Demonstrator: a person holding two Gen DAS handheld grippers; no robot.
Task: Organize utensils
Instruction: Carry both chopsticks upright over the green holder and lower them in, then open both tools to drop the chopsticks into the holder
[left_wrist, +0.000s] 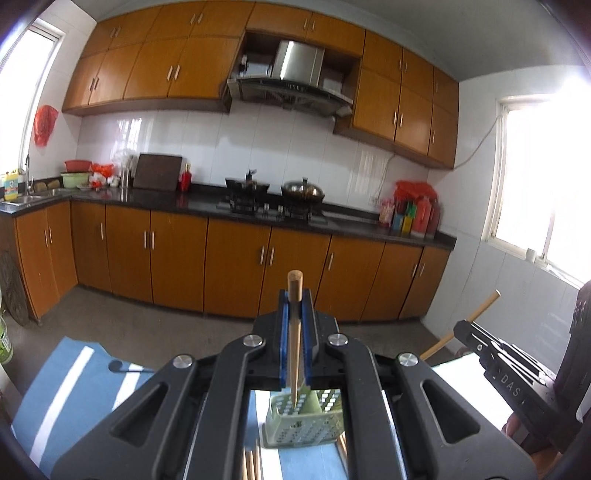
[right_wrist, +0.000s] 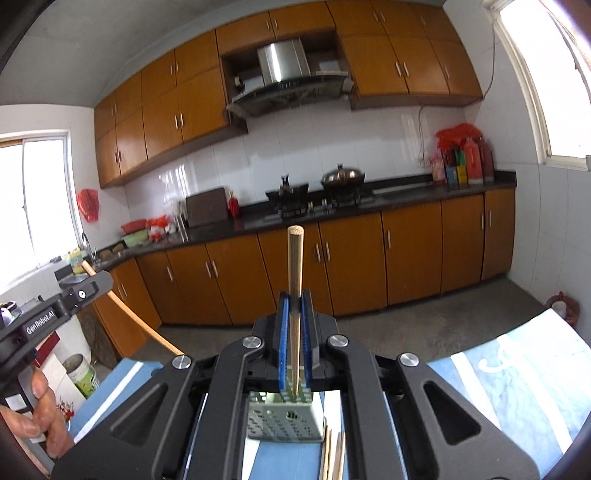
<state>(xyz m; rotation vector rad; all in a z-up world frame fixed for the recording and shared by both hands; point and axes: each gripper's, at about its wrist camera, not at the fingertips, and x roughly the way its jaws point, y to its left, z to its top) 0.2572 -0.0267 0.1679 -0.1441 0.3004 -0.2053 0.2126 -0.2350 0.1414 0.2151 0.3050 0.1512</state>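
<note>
My left gripper (left_wrist: 294, 299) is shut on a wooden chopstick (left_wrist: 294, 332) that stands upright, its thin tip over a perforated green utensil basket (left_wrist: 303, 424) on the table below. My right gripper (right_wrist: 294, 299) is shut on another wooden chopstick (right_wrist: 294, 295), also upright, with its tip above a grey-green perforated utensil holder (right_wrist: 284, 421). Several loose chopsticks (right_wrist: 334, 456) lie on the table beside the holder. The right gripper with its chopstick shows in the left wrist view (left_wrist: 465, 328), and the left one in the right wrist view (right_wrist: 88, 284).
A blue and white cloth (right_wrist: 509, 384) covers the table. A black spoon-like utensil (left_wrist: 125, 367) lies on it at the left. Beyond are orange kitchen cabinets (left_wrist: 236, 266), a dark counter (left_wrist: 199, 201) with a stove and a wok (left_wrist: 303, 190).
</note>
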